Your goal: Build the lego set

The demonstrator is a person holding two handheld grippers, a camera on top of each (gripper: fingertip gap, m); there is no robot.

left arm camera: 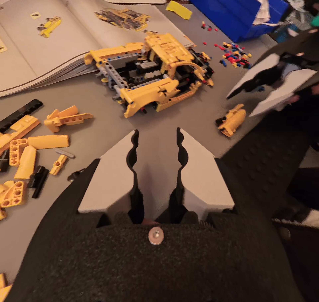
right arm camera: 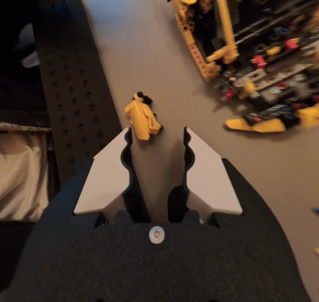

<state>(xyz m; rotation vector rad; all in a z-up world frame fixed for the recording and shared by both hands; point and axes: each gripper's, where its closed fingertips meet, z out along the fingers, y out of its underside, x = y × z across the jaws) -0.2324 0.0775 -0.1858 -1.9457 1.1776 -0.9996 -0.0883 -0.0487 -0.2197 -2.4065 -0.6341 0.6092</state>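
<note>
A partly built yellow and black lego car (left arm camera: 151, 73) stands on the grey table in the left wrist view; it also fills the top right of the right wrist view (right arm camera: 250, 48). A small yellow and black sub-assembly (left arm camera: 231, 120) lies alone near the table's right edge. In the right wrist view this sub-assembly (right arm camera: 143, 119) lies just ahead of my left fingertip. My left gripper (left arm camera: 157, 131) is open and empty, above the table in front of the car. My right gripper (right arm camera: 156, 129) is open and empty; it also shows in the left wrist view (left arm camera: 240, 105), just right of the sub-assembly.
An open instruction book (left arm camera: 51, 40) lies at the back left, touching the car. Loose yellow and black parts (left arm camera: 31, 148) lie at the left. Small red, blue and yellow pins (left arm camera: 234, 55) lie back right, near a blue bin (left arm camera: 229, 10). A dark perforated strip (right arm camera: 72, 86) runs beside the table's edge. My hands' fingertips stand some 20 centimeters from each other.
</note>
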